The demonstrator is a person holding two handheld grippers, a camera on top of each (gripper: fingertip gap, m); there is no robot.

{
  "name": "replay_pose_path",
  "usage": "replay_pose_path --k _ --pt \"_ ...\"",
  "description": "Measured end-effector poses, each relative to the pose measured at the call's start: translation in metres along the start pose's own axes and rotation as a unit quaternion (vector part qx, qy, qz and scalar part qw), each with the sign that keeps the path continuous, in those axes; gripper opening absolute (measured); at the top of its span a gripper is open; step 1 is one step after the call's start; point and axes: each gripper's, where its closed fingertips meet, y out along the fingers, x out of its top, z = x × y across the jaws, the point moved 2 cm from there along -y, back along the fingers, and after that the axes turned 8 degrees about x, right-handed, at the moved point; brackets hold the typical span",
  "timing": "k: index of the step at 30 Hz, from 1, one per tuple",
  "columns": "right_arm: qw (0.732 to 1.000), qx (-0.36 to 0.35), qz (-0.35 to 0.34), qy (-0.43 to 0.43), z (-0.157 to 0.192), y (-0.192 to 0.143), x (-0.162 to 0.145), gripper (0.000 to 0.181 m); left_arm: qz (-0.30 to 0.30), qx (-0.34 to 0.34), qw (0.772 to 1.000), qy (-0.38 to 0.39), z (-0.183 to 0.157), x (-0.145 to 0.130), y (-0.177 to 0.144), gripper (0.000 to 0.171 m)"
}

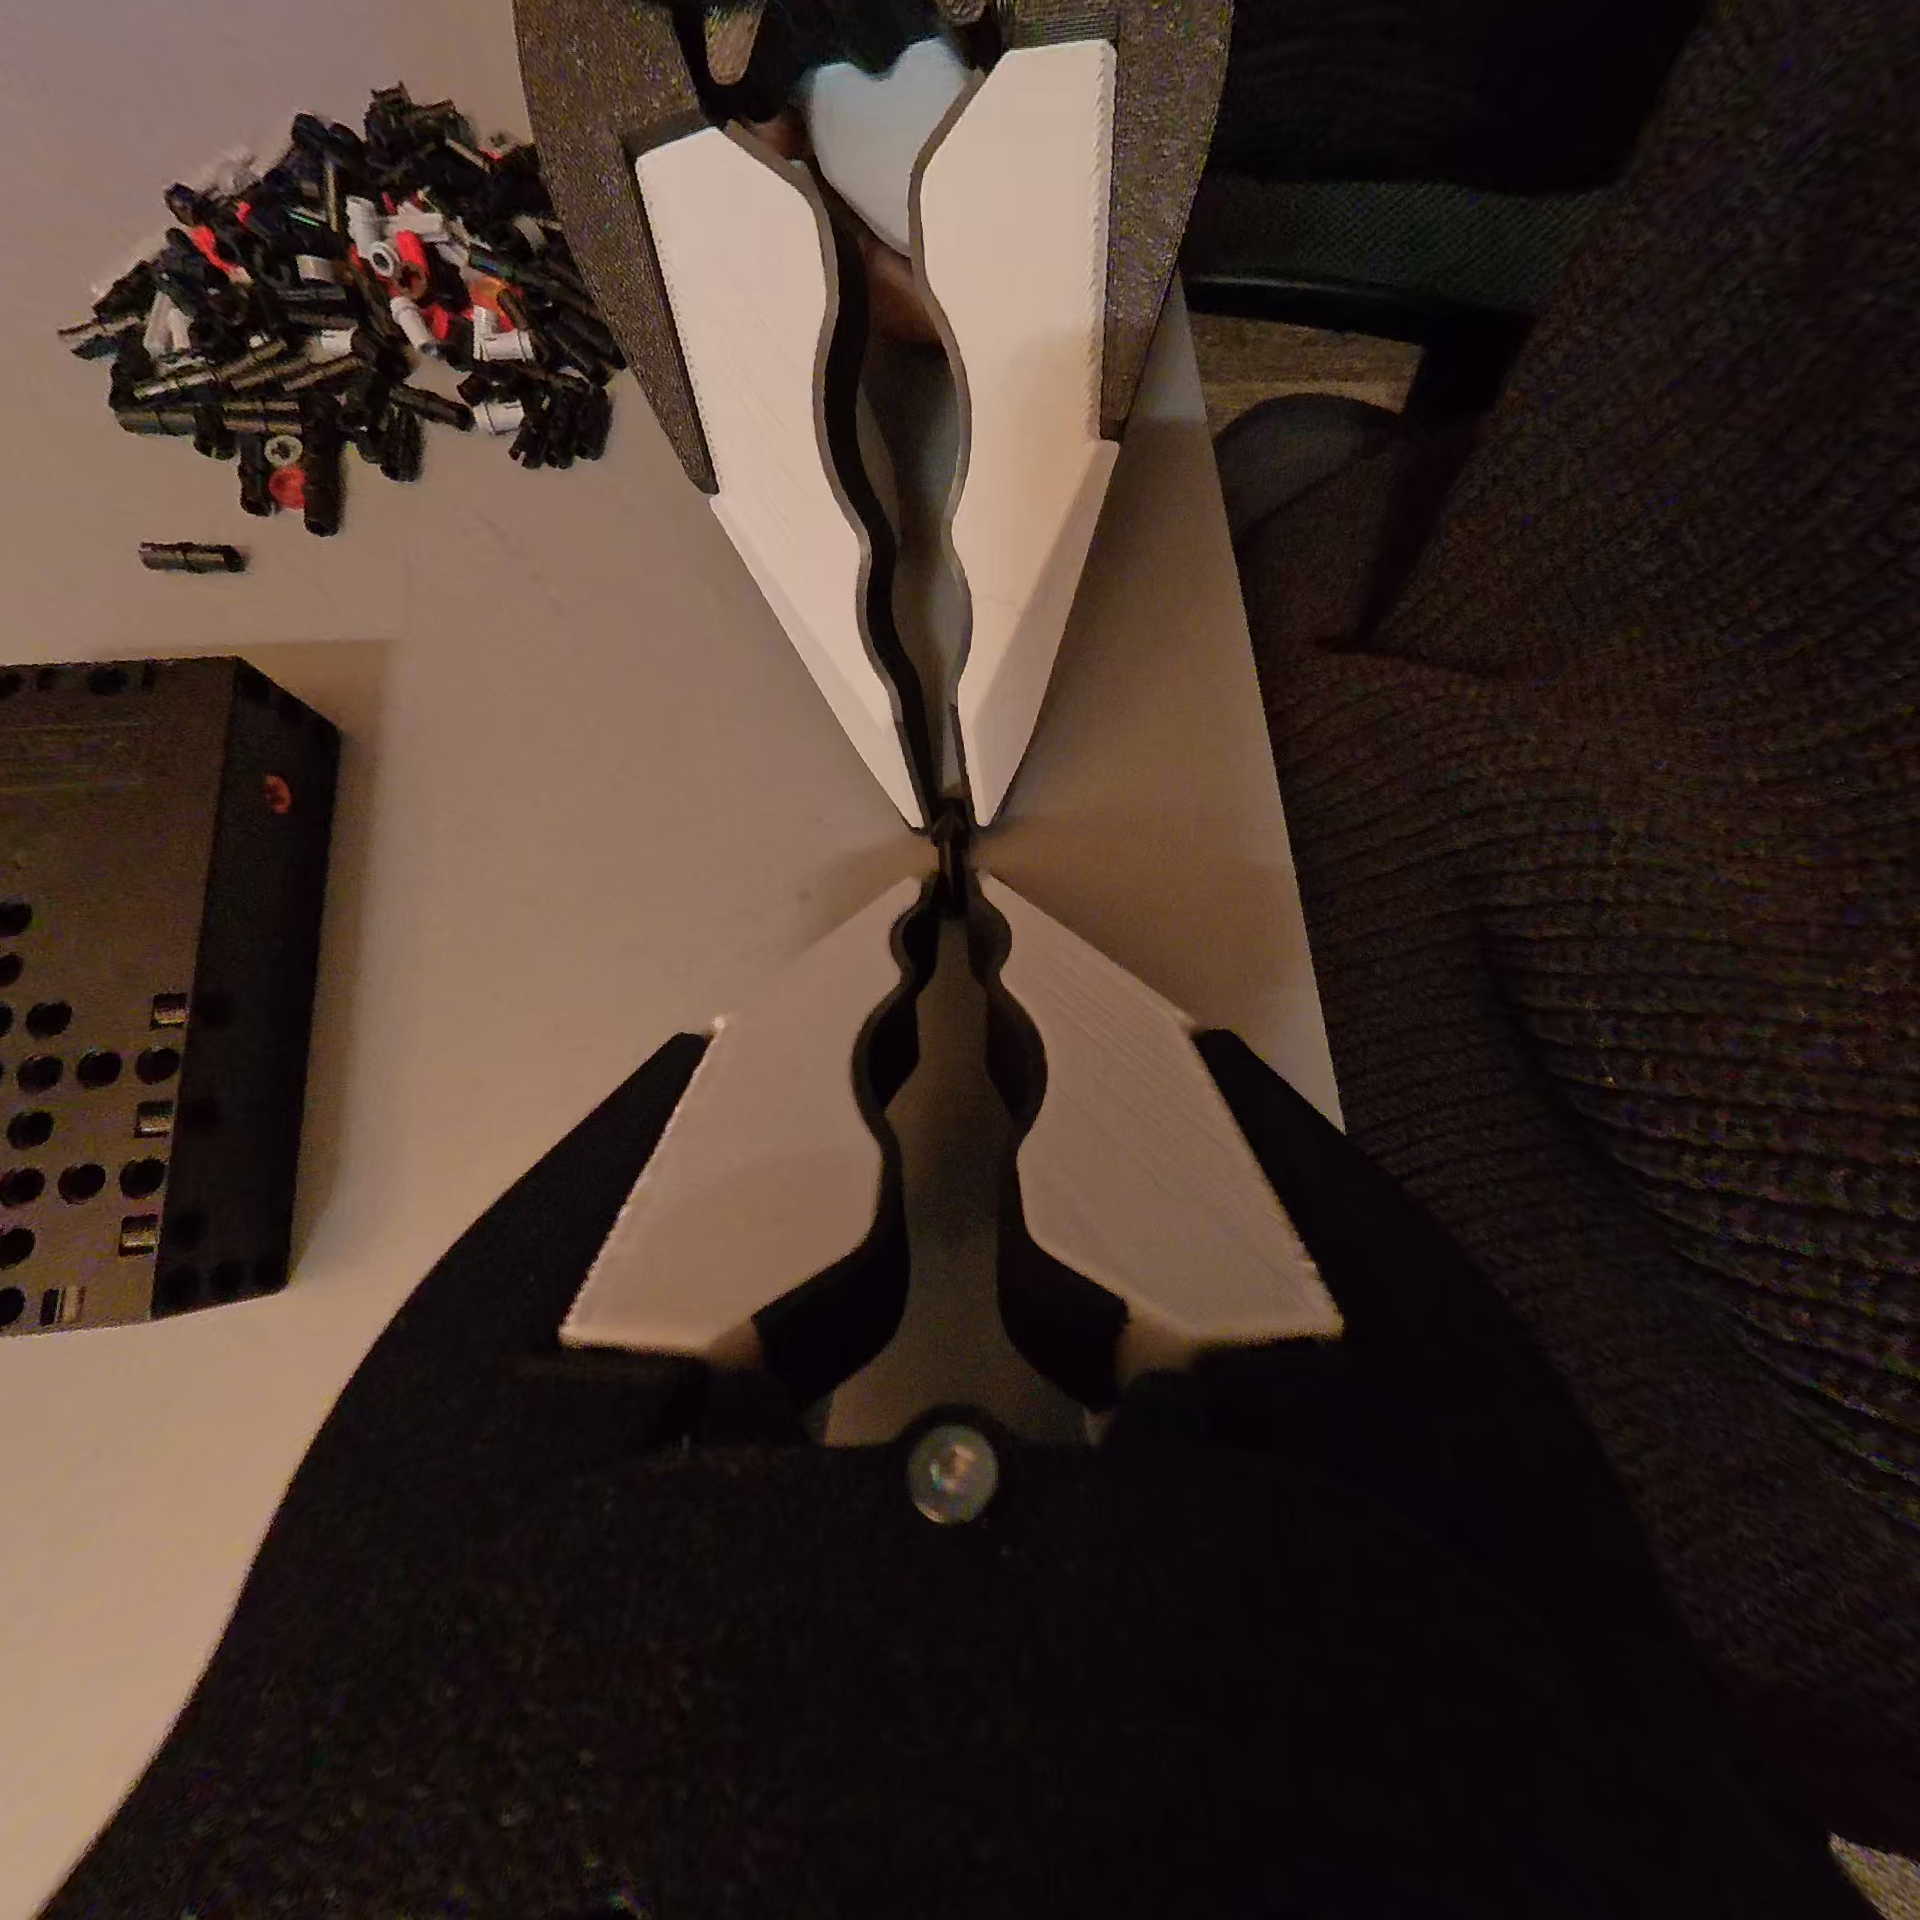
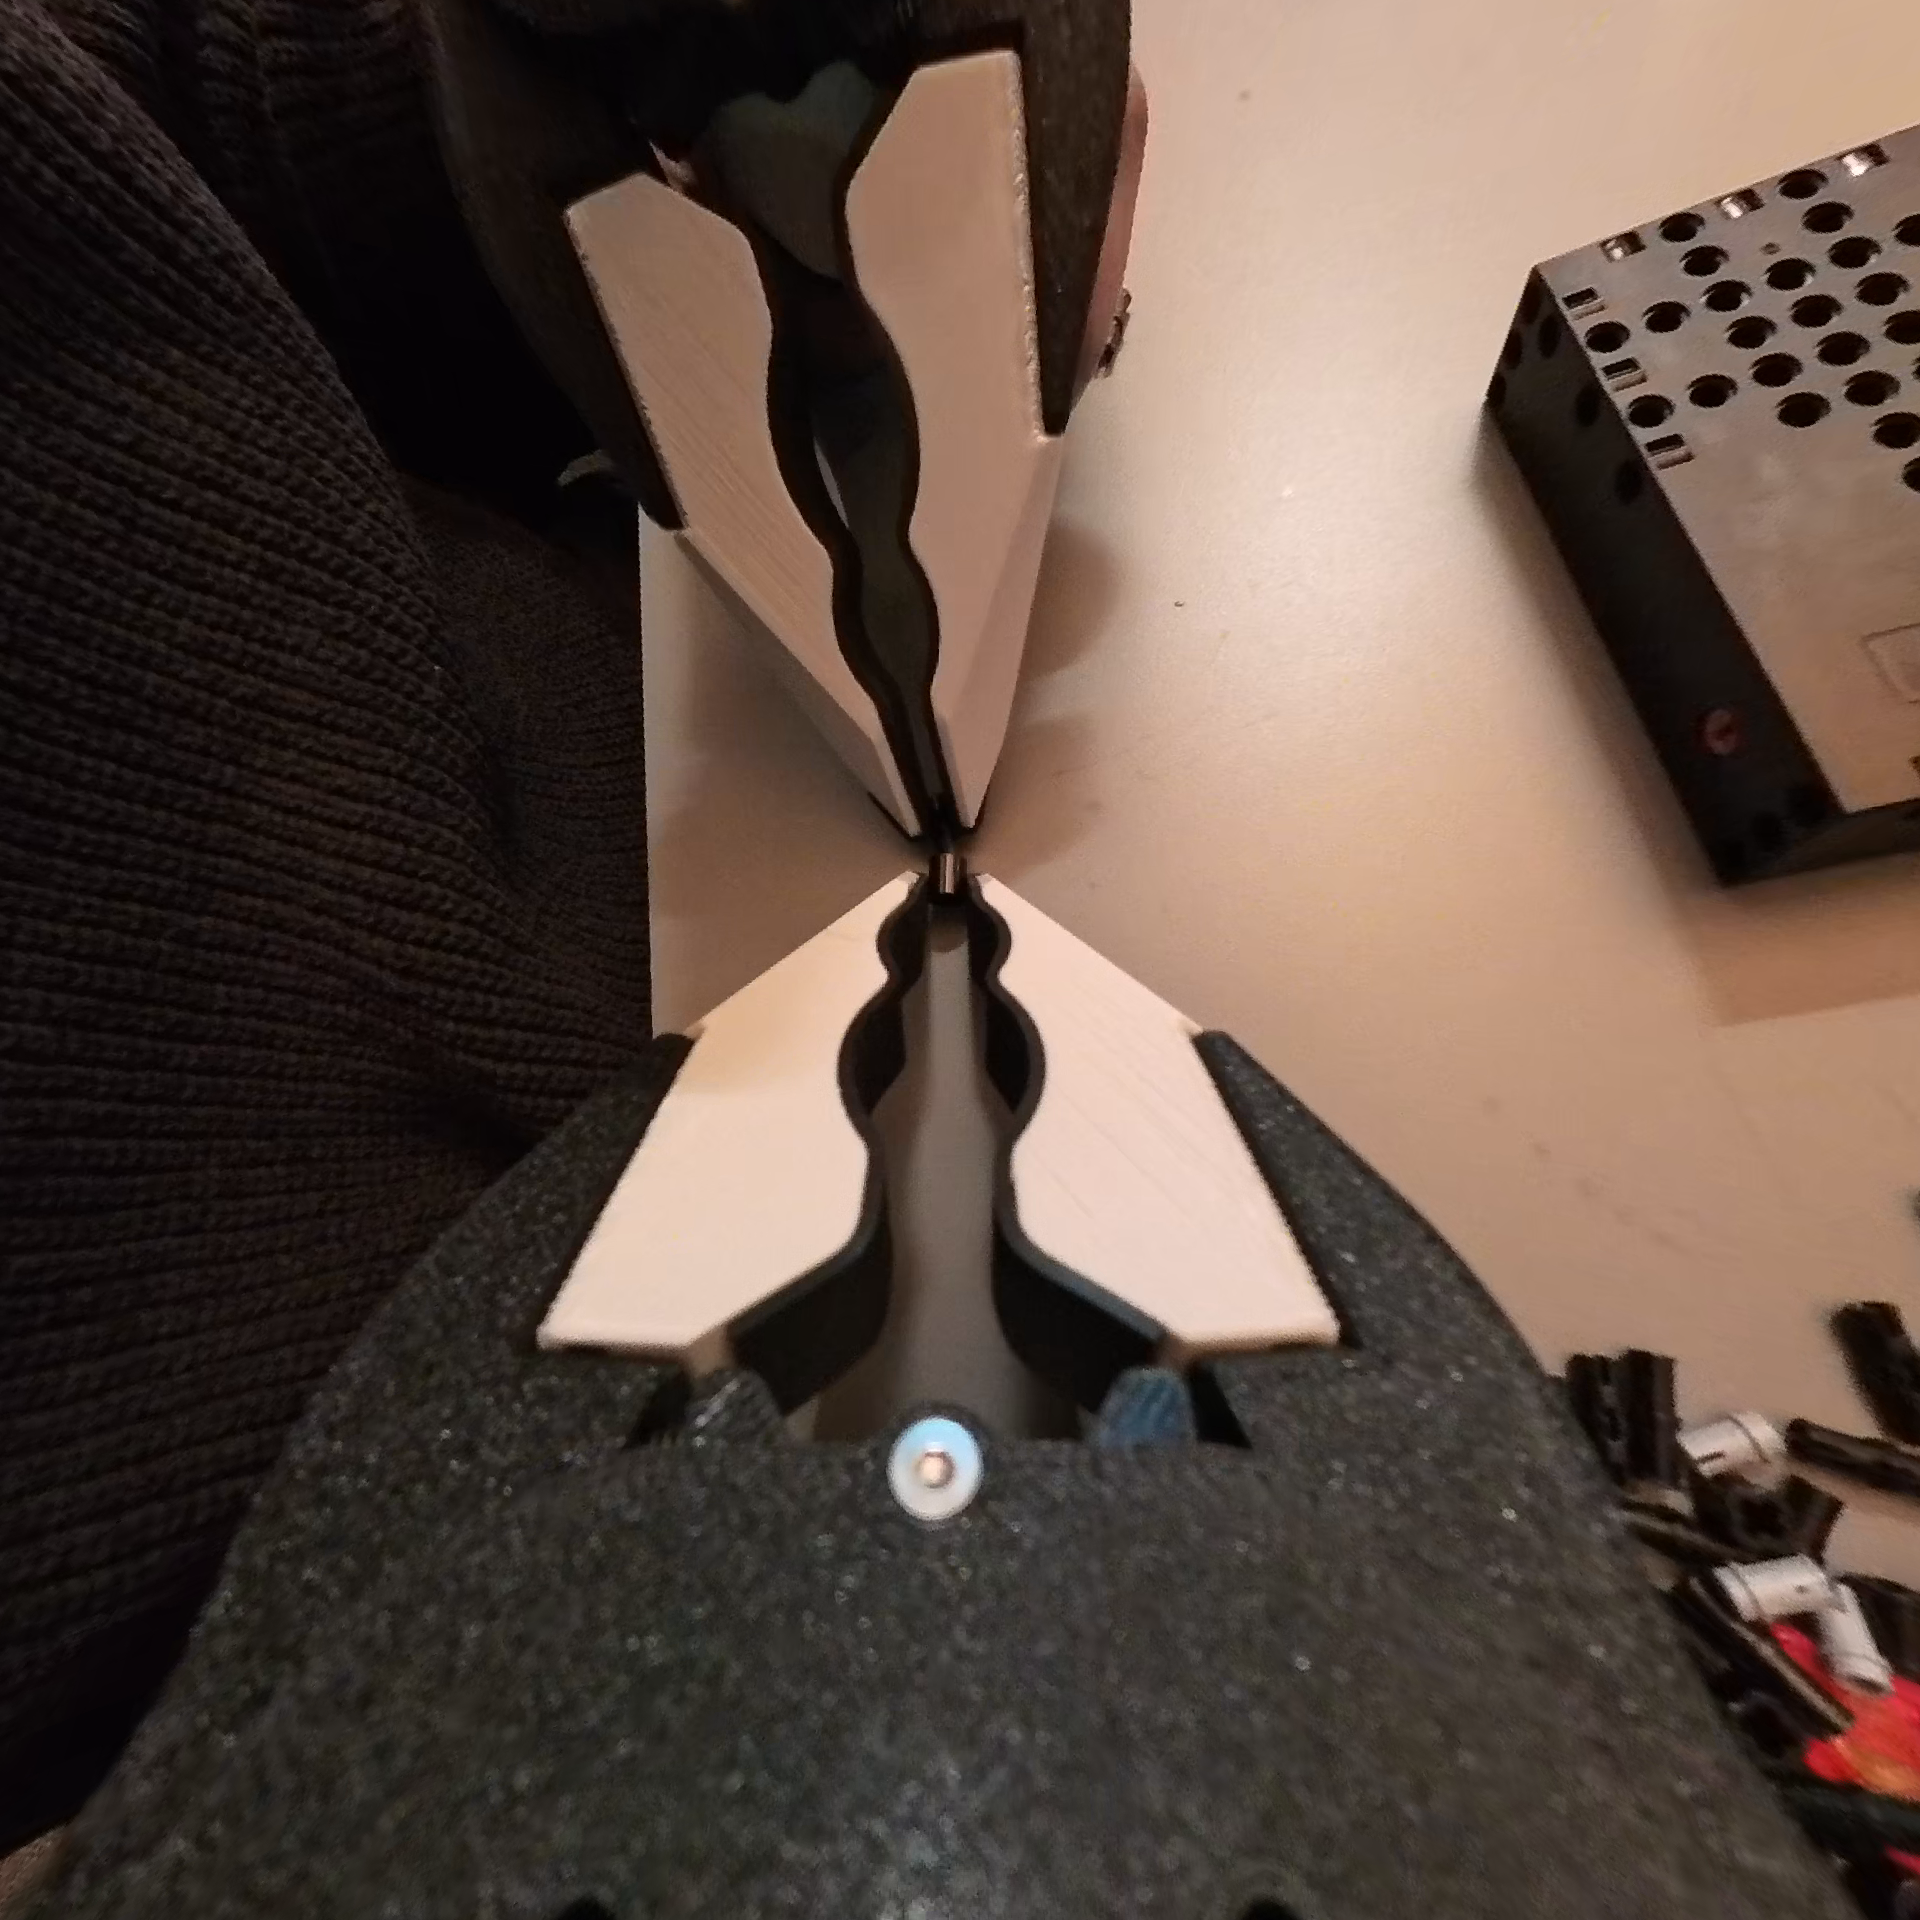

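My left gripper [image 1: 948, 891] and my right gripper [image 1: 948, 821] meet tip to tip above the white table [image 1: 582, 727], near its edge. Each has white fingers with black wavy pads. Both are shut on the ends of one small black pin [image 1: 950, 857] held between them. In the right wrist view my right gripper [image 2: 945, 891] comes from below and the left gripper [image 2: 940, 826] from above, with the same pin [image 2: 945, 869] in the gap between their tips. Most of the pin is hidden by the pads.
A pile of black, grey and red pins [image 1: 343, 301] lies on the table, with one loose black pin [image 1: 192, 558] beside it. A black block full of round holes [image 1: 156, 987] sits nearby, also in the right wrist view [image 2: 1745, 499]. Dark knitted fabric [image 1: 1610, 935] lies beyond the table edge. The tips of both grippers are at nearly the same place.
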Motion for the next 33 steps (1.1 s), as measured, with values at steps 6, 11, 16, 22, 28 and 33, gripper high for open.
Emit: replay_pose_path --k 6,11,16,22,28,33 --pt "1.0 -0.001 0.0 0.001 -0.0003 0.0 0.0001 0.007 0.003 0.002 1.0 0.001 0.0002 -0.0005 0.0006 0.002" --pt "1.0 -0.003 0.0 -0.001 -0.0004 0.0 0.0002 0.007 0.003 0.002 1.0 0.001 0.0003 -0.0005 0.0007 0.002" --pt "1.0 -0.005 0.0 -0.003 -0.0003 0.0 0.0001 0.007 0.003 0.0 1.0 0.0 0.0003 -0.0005 0.0007 0.002" --pt "1.0 -0.015 0.003 -0.015 0.0001 0.0003 -0.0002 0.006 0.003 0.003 1.0 0.003 -0.0001 -0.0006 0.0009 0.003" --pt "0.997 -0.049 0.011 -0.056 0.0014 0.0009 -0.0008 0.006 0.004 0.0 1.0 0.004 -0.0006 -0.0007 0.0009 0.002" --pt "0.994 -0.047 0.024 -0.092 0.0016 0.0008 -0.0018 0.007 0.004 -0.004 1.0 0.014 -0.0014 -0.0007 0.0012 0.003"
